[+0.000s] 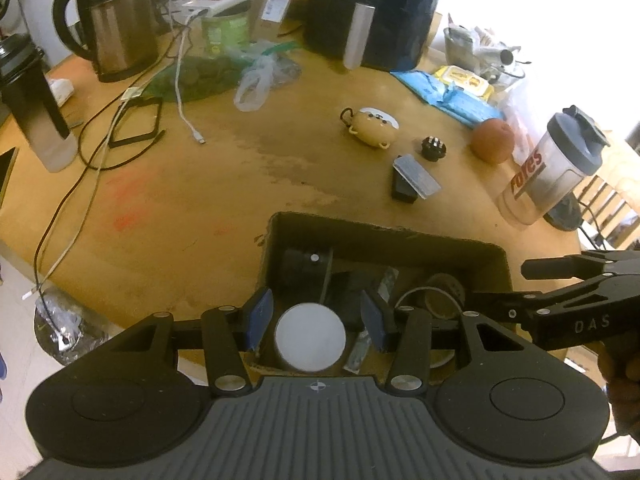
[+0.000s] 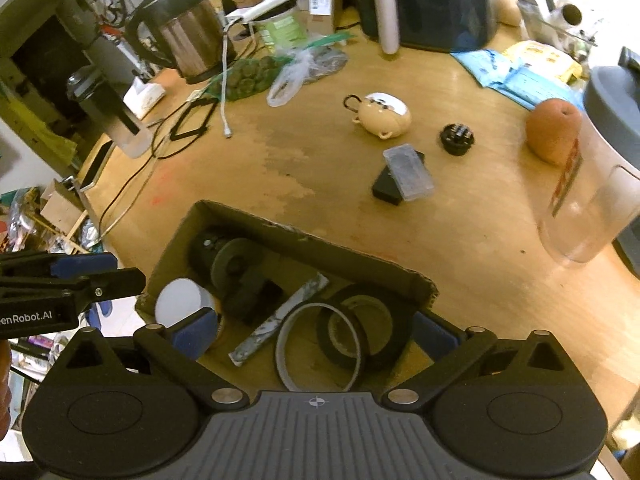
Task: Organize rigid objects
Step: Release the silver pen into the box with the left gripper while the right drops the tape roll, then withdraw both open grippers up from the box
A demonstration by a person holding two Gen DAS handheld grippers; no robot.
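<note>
**Both hand-held grippers over the cardboard box**

Over the near edge of the bench, the left hand-held gripper hung above a cardboard box with its blue pads apart on either side of a white-topped cylinder that stood in the box's near left corner; the pads did not touch it. The right hand-held gripper hovered over the box's right half, its jaws spread wide and holding nothing, with tape rolls and a thin grey ring lying below them. Between the cylinder and the rolls lay a marbled grey bar, tilted, and behind it several dark round parts, too dim to make out.

Beyond the box, on bare wood, a clear case leaned across a small black block. Just past them sat a black ridged knob and a tan figurine with a hook. To the right stood an orange beside a shaker bottle. At the far side were a kettle, a black air fryer and loose cables
</note>
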